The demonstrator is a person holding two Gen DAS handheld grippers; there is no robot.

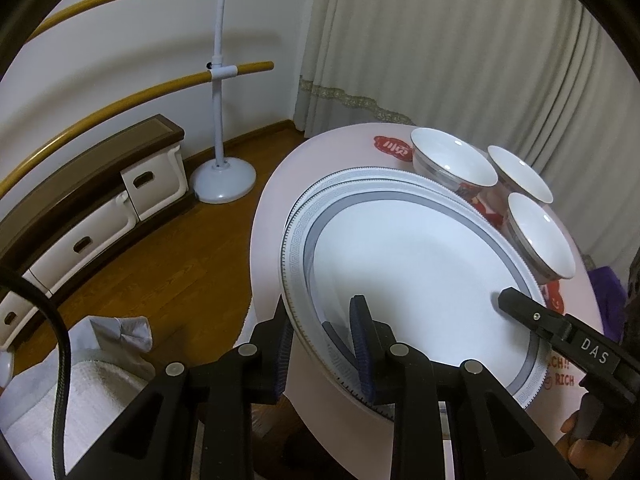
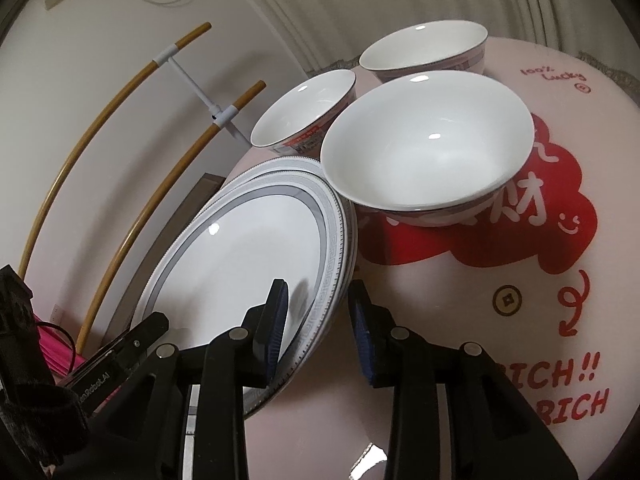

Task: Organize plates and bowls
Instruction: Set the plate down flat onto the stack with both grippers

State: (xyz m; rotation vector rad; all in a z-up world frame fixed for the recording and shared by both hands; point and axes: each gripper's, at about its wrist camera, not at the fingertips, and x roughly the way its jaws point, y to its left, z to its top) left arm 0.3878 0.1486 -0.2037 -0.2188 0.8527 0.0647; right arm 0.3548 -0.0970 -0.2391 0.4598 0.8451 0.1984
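Three bowls (image 2: pixel 428 152) crowding plates' (image 2: pixel 248 264) far side

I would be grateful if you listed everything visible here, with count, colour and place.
plates: at least two, white with grey patterned rims, stacked at the table's left edge
bowls: three, white, clustered beyond the plates
table: one, round, pink with red print
barre stand: one, white with wooden rails, by the wall
drawer bench: one, brown and white, along the wall
curtain: cream, behind the table
left gripper: black, astride the plates' rim
right gripper: black, astride the opposite rim

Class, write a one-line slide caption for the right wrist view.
Right gripper straddles the stacked plates' rim beside three white bowls.
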